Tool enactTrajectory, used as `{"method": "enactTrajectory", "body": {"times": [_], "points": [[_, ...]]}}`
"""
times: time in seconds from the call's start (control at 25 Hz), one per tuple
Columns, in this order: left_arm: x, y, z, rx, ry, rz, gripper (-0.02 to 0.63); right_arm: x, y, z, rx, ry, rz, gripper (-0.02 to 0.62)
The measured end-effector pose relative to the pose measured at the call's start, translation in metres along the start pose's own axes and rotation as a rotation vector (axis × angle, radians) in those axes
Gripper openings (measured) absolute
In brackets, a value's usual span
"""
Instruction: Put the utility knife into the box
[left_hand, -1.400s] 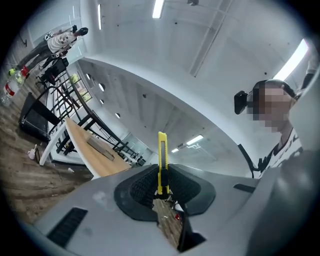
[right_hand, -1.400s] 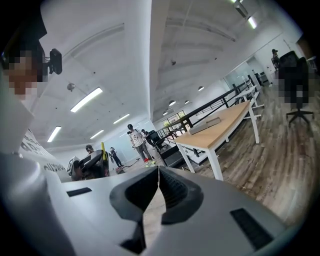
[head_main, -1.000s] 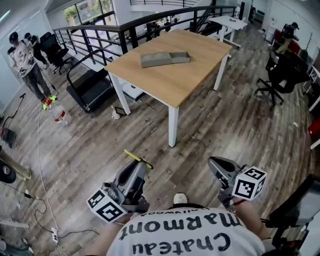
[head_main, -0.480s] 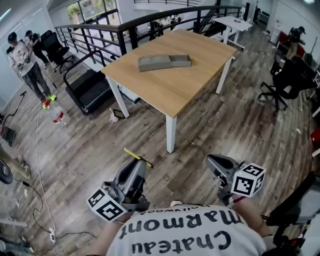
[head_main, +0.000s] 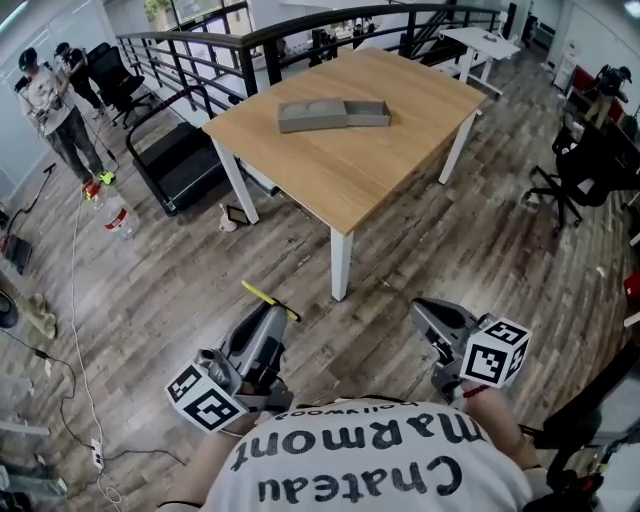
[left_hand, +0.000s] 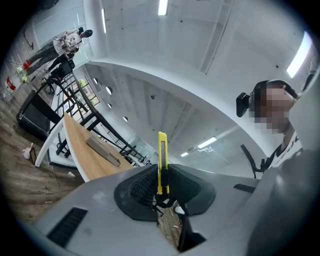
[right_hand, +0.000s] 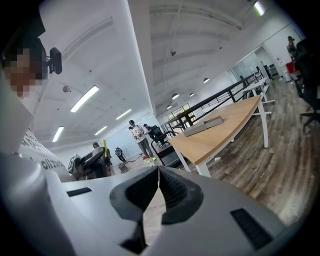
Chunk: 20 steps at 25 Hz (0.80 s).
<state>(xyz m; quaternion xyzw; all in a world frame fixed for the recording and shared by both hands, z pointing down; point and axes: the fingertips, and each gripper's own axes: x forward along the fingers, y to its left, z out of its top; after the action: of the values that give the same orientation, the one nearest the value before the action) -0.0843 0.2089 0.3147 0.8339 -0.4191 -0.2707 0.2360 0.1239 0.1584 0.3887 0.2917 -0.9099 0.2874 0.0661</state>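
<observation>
Early stage: utility knife (left_hand: 161, 162) is already picked up, clamped in the left gripper (head_main: 272, 314) jaws with its yellow end poking past the tips. Right gripper (head_main: 424, 310) jaws are pressed together, nothing between them. Grey box (head_main: 333, 114) sits on the bench (head_main: 390, 175), well apart from both grippers, so the carry and the drop-in are left. Compared with half a second ago, the bench shows lower and nearer in head view, so the person is likely closing in. Grip looks unchanged.
</observation>
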Motion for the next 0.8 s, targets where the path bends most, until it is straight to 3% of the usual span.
{"method": "enactTrajectory", "body": {"times": [0.48, 0.8], "points": [[0.012, 0.010, -0.001, 0.021, 0.019, 0.036, 0.061, 0.010, -0.013, -0.002, 0.032, 0.010, 0.026, 0.011], [0.047, 0.041, -0.004, -0.035, 0.063, -0.003, 0.061, 0.015, -0.040, 0.003, 0.069, -0.002, -0.042, 0.011]]}}
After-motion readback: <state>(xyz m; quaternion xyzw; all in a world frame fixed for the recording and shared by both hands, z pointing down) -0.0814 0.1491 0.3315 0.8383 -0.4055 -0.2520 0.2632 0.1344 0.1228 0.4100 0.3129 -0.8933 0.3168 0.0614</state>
